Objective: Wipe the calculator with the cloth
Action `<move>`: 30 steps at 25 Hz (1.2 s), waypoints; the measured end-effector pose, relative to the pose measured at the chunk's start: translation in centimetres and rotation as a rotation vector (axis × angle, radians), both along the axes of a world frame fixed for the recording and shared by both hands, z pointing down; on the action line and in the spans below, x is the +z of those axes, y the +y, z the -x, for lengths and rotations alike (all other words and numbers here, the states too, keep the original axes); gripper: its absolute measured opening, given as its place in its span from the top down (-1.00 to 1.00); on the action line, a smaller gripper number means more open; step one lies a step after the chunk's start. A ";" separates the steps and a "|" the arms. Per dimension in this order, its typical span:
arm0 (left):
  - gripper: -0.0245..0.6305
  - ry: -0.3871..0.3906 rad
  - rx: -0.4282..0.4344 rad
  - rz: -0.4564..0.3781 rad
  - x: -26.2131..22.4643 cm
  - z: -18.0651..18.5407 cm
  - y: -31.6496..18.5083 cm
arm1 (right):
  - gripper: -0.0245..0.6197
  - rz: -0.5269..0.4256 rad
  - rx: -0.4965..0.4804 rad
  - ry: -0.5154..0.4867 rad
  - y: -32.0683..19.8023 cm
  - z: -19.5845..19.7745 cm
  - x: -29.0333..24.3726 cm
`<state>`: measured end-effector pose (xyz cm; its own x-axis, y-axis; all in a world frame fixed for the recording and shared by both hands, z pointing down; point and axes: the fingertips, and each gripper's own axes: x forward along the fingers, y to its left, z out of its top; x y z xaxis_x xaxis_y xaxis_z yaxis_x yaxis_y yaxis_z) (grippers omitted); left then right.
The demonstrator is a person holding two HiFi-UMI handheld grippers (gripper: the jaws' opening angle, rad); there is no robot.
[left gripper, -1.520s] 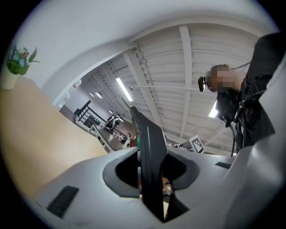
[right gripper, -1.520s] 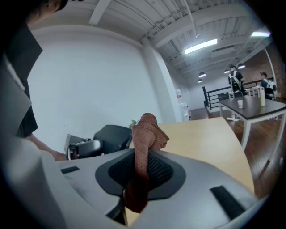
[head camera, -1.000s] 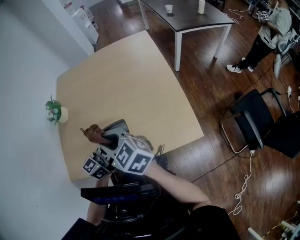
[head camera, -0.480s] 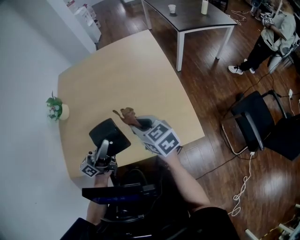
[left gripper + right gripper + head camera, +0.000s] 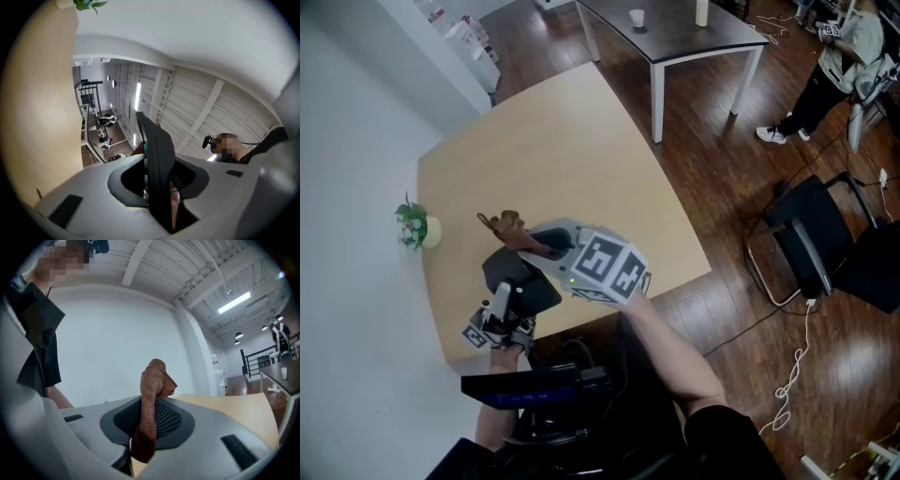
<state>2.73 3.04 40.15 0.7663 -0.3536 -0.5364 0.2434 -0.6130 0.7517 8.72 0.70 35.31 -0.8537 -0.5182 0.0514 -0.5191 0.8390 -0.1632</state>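
The left gripper (image 5: 504, 302) sits at the near edge of the light wooden table (image 5: 581, 141), and its jaws are closed part-way on the black calculator (image 5: 521, 279), which it holds up off the tabletop. In the left gripper view the calculator (image 5: 155, 140) appears edge-on as a dark slab, clamped between the two grey pads (image 5: 125, 183) of the left gripper (image 5: 159, 182) and tilted upward toward the ceiling. The right gripper (image 5: 546, 247) reaches in from the person's right, with its marker cube (image 5: 605, 267) facing the head camera. Its jaws are pressed tight on a brown cloth (image 5: 508, 227). In the right gripper view the cloth (image 5: 154, 376) stands bunched between the textured pads of the right gripper (image 5: 147, 423), with a folded tip sticking up and a tail hanging below. From above, the free end of the cloth lies just past the calculator's far edge; whether it touches the calculator cannot be told. A small potted plant (image 5: 412, 225) stands at the table's left edge, well apart from both grippers. Beyond the table, on the dark wood floor, are a dark table (image 5: 675, 37) carrying a white cup (image 5: 637, 17), a black chair (image 5: 811, 239), and a person (image 5: 848, 56).
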 end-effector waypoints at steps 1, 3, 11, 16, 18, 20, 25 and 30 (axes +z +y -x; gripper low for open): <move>0.53 0.003 -0.006 0.001 -0.1 0.0 -0.1 | 0.72 -0.002 -0.015 0.027 0.3 0.4 0.4; 0.53 0.025 -0.029 0.013 -0.4 0.5 -0.8 | 0.72 -0.003 -0.042 0.048 1.3 0.7 0.8; 0.53 -0.060 -0.152 0.093 1.5 1.9 -3.5 | 0.72 0.136 -0.118 0.193 7.3 0.0 9.6; 0.53 -0.443 -0.259 0.170 8.8 2.5 -5.0 | 0.72 0.393 0.037 0.219 6.0 -3.0 17.6; 0.53 -0.574 -0.307 0.197 11.8 3.8 -5.6 | 0.72 0.459 0.089 0.151 4.3 -3.2 18.7; 0.53 -0.668 -0.364 0.260 14.4 6.2 -5.9 | 0.72 0.496 0.093 0.133 3.1 -2.1 19.8; 0.53 -1.143 -0.479 0.325 18.9 14.2 -5.6 | 0.72 0.550 0.028 0.107 2.1 3.3 21.5; 0.53 -1.437 -0.440 0.227 20.4 13.6 -7.4 | 0.72 0.592 0.035 0.087 -1.6 9.6 24.2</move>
